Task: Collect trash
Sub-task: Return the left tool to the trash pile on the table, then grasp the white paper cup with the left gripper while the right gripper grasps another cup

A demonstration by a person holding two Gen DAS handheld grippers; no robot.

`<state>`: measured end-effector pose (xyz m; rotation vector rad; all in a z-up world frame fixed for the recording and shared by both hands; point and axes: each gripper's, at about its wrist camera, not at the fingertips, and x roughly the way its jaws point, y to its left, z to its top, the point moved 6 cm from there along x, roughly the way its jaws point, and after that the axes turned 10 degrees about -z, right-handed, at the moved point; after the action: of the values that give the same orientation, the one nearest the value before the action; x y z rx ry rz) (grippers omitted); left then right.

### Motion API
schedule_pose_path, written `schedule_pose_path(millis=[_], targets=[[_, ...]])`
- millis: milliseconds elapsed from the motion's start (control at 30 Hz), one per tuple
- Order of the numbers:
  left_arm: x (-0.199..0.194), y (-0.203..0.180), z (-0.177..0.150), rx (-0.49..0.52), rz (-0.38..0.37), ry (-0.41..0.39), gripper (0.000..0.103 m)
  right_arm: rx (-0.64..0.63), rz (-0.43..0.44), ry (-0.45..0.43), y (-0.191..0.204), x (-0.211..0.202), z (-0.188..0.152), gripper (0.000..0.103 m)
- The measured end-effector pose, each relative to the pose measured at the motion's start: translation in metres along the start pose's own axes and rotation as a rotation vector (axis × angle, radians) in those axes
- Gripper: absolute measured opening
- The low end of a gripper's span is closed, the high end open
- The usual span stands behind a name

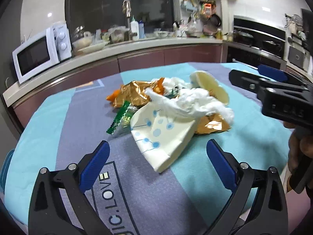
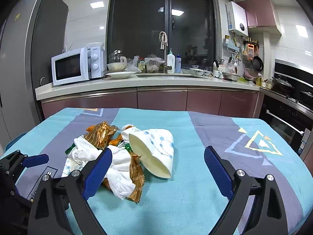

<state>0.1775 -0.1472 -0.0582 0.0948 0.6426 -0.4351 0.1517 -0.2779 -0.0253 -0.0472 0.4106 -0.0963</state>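
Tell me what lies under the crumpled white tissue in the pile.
Under the crumpled white tissue lie gold foil wrappers, a green wrapper and part of a flattened dotted paper cup. Anything deeper in the pile is covered.

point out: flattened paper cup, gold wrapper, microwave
flattened paper cup (image 2: 156,152), right wrist view, on its dotted outer wall
gold wrapper (image 1: 133,94), left wrist view, on the crinkled foil face
microwave (image 2: 68,68), right wrist view, on the dark door window
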Motion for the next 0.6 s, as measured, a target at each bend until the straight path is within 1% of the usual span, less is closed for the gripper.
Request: schedule_pose_path(millis=[67,100,133,200,267,300,367,467,533,567,600], targets=[[0.010,0.005,0.002,-0.033,-0.014,0.029,0.097,0.000,0.005,0.010,0.001,0.005,0.001,0.092],[0.015,0.011,0.002,-0.064,-0.035,0.046,0.096,0.000,0.004,0.011,0.001,0.006,0.001,0.092],[0.019,0.012,0.001,-0.075,-0.036,0.056,0.095,0.001,0.003,0.012,0.001,0.008,0.002,0.092],[0.030,0.019,0.000,-0.078,-0.014,0.092,0.085,0.000,0.004,0.015,0.001,0.011,0.003,0.092],[0.038,0.025,-0.002,-0.102,-0.017,0.118,0.079,-0.002,0.006,0.016,0.001,0.014,0.004,0.092],[0.041,0.028,-0.002,-0.111,-0.017,0.123,0.076,-0.005,0.007,0.017,0.002,0.016,0.004,0.092],[0.046,0.034,0.001,-0.125,-0.016,0.125,0.075,-0.008,0.011,0.022,0.004,0.019,0.004,0.092],[0.051,0.038,0.000,-0.127,-0.011,0.128,0.067,-0.015,0.017,0.029,0.007,0.026,0.006,0.092],[0.051,0.038,-0.002,-0.128,-0.015,0.121,0.060,-0.015,0.023,0.041,0.009,0.031,0.006,0.090],[0.051,0.039,-0.002,-0.128,-0.015,0.119,0.054,-0.016,0.030,0.058,0.010,0.034,0.005,0.088],[0.052,0.041,-0.001,-0.134,-0.018,0.116,0.052,-0.015,0.036,0.072,0.010,0.036,0.005,0.087]])
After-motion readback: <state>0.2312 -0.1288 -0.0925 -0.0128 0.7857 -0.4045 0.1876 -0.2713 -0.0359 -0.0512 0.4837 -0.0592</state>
